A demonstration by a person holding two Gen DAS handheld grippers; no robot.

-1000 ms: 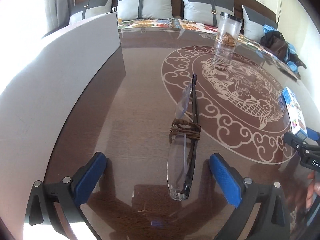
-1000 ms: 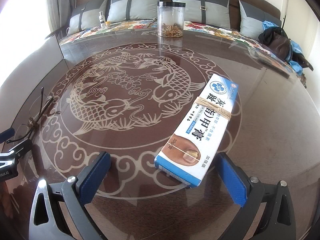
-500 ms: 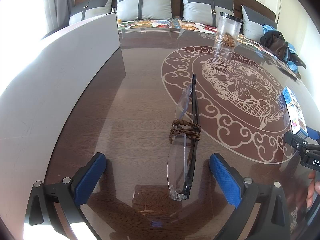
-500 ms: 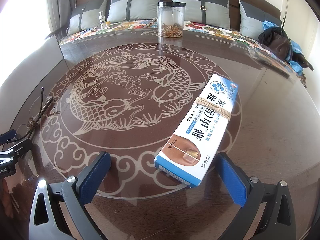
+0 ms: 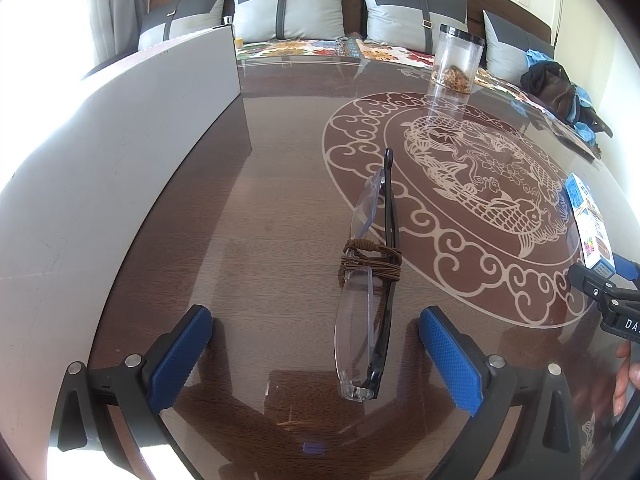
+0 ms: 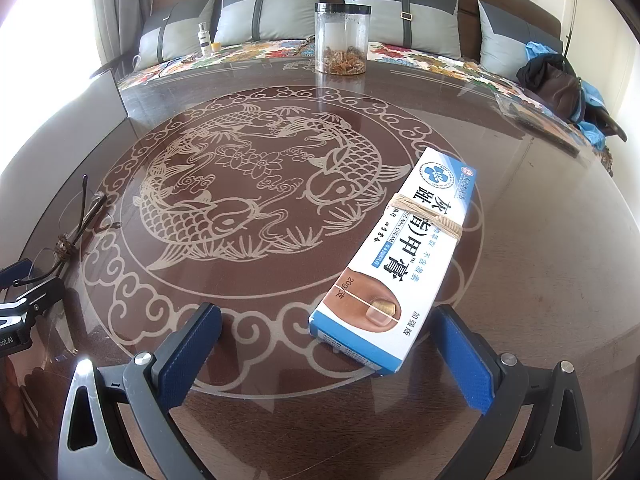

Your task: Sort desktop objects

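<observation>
One pair of folded glasses (image 5: pixel 370 280), bound at the middle with brown cord, is seen lying on the glass-topped table (image 5: pixel 280 208), its near end between the spread blue pads of the left gripper (image 5: pixel 316 354), untouched by either. One ointment box (image 6: pixel 394 262), wrapped with a rubber band, is laid flat near the fish pattern, with its near end between the parted pads of the right gripper (image 6: pixel 330 354), which grips nothing. One clear jar (image 6: pixel 342 38) is stood at the far edge. Four cushions (image 6: pixel 272 12) are counted behind it.
</observation>
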